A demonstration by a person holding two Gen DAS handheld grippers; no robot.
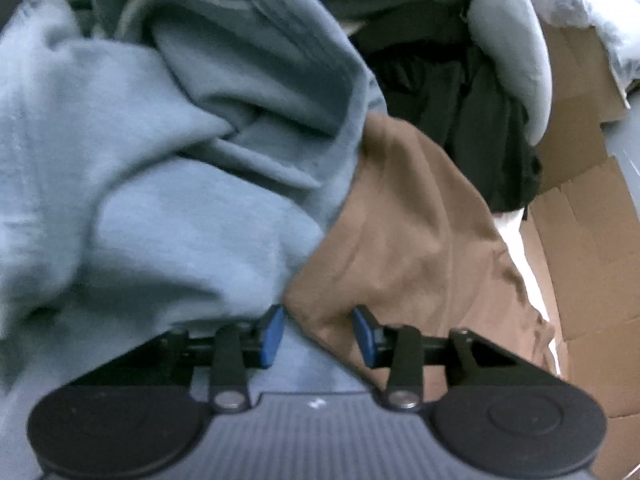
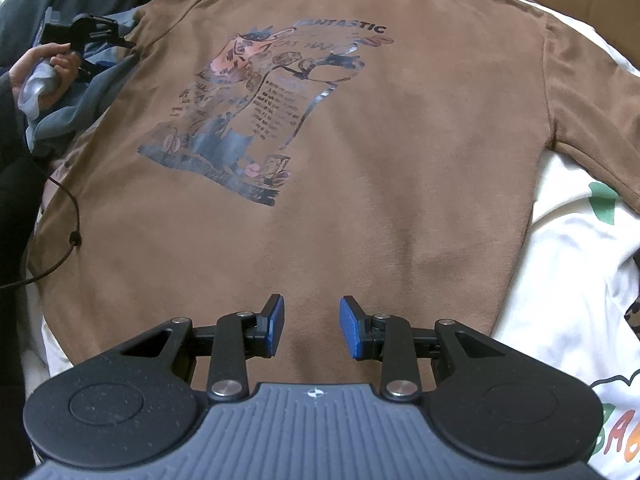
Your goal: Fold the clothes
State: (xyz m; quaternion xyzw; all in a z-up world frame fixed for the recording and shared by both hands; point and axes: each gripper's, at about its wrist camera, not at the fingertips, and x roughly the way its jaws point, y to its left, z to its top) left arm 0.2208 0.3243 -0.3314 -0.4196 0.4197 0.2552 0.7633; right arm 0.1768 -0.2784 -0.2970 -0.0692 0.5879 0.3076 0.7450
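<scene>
A brown T-shirt [image 2: 360, 200] with a printed front lies flat, face up, collar at the far side. My right gripper [image 2: 312, 328] hovers over its near hem, open, with only flat cloth below the blue pads [image 2: 276, 324]. A hand [image 2: 36, 68] holds my left gripper [image 2: 116, 56] at the shirt's left sleeve. In the left wrist view that brown sleeve [image 1: 400, 220] runs down between the fingers of the left gripper [image 1: 319, 334]. The pads stand apart and do not press on the cloth. A rumpled blue-grey garment [image 1: 160, 160] overlaps the sleeve from the left.
White printed bedding [image 2: 568, 280] lies under the shirt and extends right. Cardboard [image 1: 580, 220] stands along the far and right sides. A black garment [image 1: 460, 100] is heaped behind the sleeve. A thin black cable [image 2: 72, 208] crosses the shirt's left edge.
</scene>
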